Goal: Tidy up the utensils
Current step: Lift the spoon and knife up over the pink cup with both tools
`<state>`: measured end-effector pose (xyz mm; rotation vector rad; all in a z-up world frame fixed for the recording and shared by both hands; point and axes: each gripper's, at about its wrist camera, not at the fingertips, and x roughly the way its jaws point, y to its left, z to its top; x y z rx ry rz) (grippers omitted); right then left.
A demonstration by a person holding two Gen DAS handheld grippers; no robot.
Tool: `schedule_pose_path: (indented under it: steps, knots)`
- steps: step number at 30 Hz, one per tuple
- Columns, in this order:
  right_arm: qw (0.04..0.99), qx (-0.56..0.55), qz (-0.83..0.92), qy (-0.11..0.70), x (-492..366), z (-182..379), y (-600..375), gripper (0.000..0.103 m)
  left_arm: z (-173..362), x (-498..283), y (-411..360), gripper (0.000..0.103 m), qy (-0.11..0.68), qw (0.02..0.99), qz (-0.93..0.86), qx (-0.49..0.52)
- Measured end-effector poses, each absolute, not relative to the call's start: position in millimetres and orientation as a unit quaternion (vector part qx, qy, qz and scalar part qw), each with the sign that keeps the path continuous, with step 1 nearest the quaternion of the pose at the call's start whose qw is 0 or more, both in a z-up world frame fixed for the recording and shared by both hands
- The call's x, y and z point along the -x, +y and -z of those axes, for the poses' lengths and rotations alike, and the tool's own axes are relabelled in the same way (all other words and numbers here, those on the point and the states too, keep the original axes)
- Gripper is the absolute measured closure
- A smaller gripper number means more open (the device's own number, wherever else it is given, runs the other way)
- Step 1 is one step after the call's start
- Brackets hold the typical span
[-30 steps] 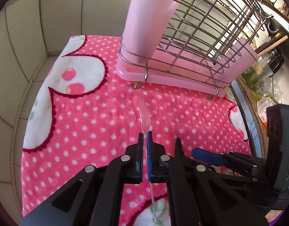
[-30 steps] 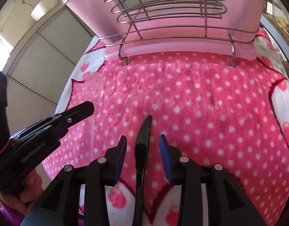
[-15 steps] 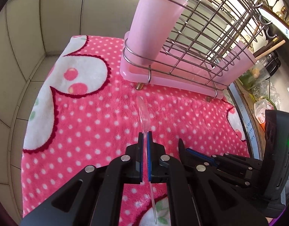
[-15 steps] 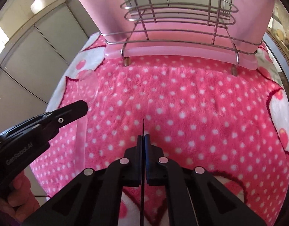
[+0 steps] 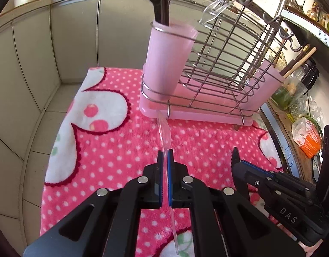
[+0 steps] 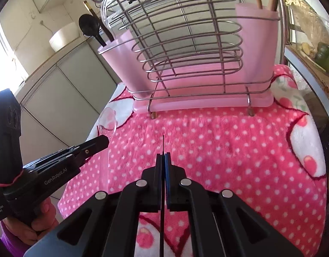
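With a black spoon (image 5: 158,2) already in the rack's pink cup (image 5: 166,57), the left hand-held gripper (image 5: 164,160) clamps a clear plastic spoon (image 5: 164,128) and the right hand-held gripper (image 6: 163,160) a black knife (image 6: 163,145), both above the polka-dot towel (image 6: 218,145), unplaced.

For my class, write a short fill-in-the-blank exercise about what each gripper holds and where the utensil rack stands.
1. The left gripper is shut on a clear plastic ______.
2. The right gripper is shut on a thin black ______.
3. The wire rack stands on a pink cloth with white ______.
4. The rack's left pink cup holds ______ utensils.

Missing words: spoon; knife; dots; black
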<state>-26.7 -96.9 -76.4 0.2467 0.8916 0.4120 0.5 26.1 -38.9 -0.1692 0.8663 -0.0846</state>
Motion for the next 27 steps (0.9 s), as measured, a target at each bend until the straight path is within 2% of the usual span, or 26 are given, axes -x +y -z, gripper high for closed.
schedule_pose_path:
  steps: [16,27]
  knots:
    - [0.903,-0.153,-0.187,0.356,35,41,-137,0.101,14,1,14,0.101,0.383,0.922,0.036,0.048]
    - [0.95,-0.167,-0.149,0.216,29,-25,-188,0.101,-37,-11,23,0.101,0.293,0.951,0.061,0.07]
